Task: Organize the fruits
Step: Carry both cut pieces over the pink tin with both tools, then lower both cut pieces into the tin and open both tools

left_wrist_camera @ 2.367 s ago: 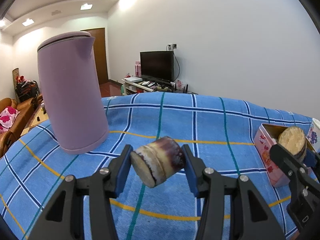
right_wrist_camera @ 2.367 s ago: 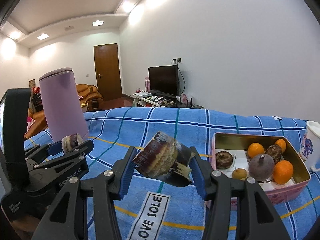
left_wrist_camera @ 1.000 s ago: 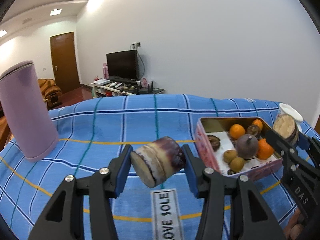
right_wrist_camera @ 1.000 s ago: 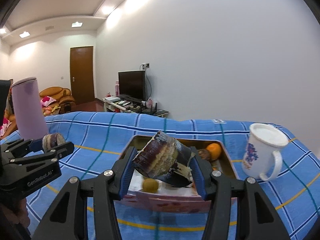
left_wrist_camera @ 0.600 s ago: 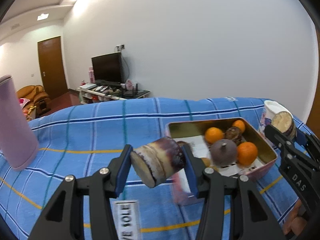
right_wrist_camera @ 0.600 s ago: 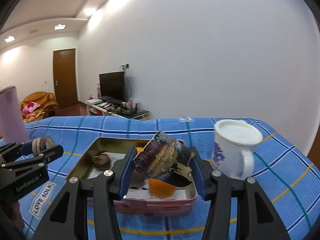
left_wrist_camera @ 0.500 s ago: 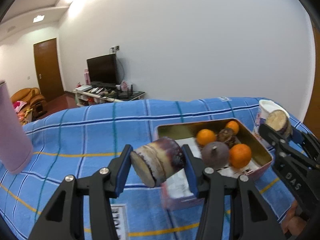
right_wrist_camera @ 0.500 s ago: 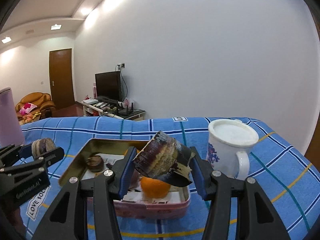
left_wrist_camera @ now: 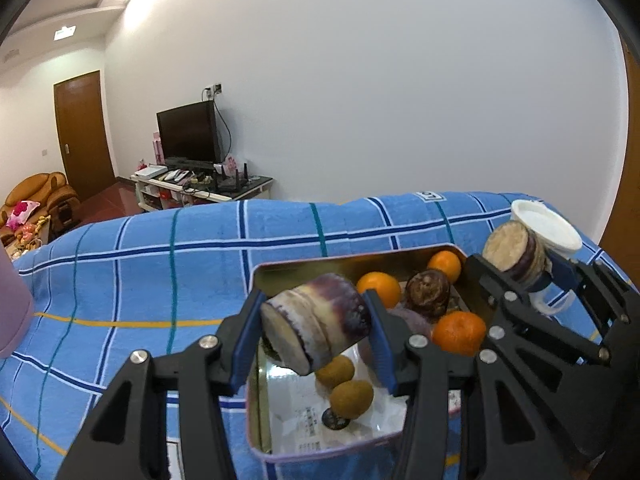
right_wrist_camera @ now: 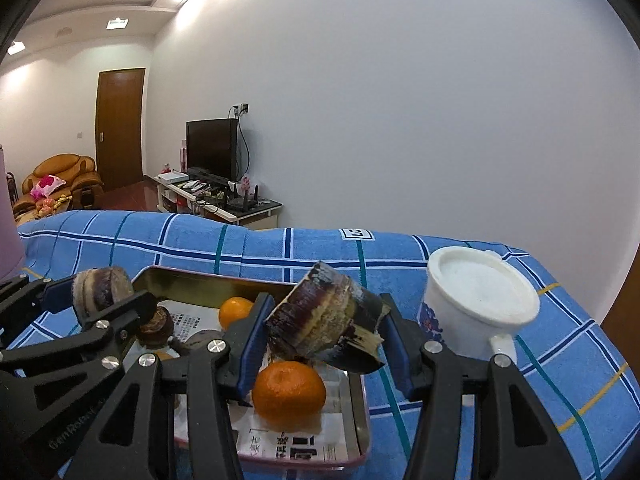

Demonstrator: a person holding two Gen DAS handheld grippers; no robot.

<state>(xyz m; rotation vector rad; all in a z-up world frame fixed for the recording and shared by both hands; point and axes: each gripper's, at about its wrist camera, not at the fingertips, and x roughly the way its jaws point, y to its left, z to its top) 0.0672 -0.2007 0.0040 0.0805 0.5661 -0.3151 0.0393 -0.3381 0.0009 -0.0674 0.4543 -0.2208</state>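
1. Left gripper (left_wrist_camera: 316, 338) is clamped on a short purple-and-cream cane piece (left_wrist_camera: 316, 330). The blue pads press its curved sides and the cut face points toward the camera. Judgement: side pressure keeps the cylinder from rolling out.
2. Right gripper (right_wrist_camera: 324, 342) is clamped on a second cane chunk (right_wrist_camera: 324, 324), darker, with a ragged strip of peel hanging at its lower right. It sits tilted between the pads. Judgement: the grip is less square than the left one, so this chunk could twist when let go.
3. Both pieces hang above the tin (left_wrist_camera: 256, 396), clear of its contents. The left one is over the near-left part, the right one over the near-right end.
4. Tin contents: oranges (left_wrist_camera: 458, 332), a dark brown fruit (left_wrist_camera: 428, 294), two small tan fruits (left_wrist_camera: 352, 398), all on printed paper. In the left view, bare paper shows at the near-left, under the left piece.
5. Judgement: the fruits are being gathered in one container, and both pieces are carried high so they clear the rim and the piled fruit.
6. A white mug (right_wrist_camera: 478, 304) stands just beside the tin, near the right gripper. Judgement: a wide swing on that side could knock it.
7. Tin and mug rest on a blue checked cloth (right_wrist_camera: 320, 248).
8. Stage, as judged: carry nearly over, release not yet made.
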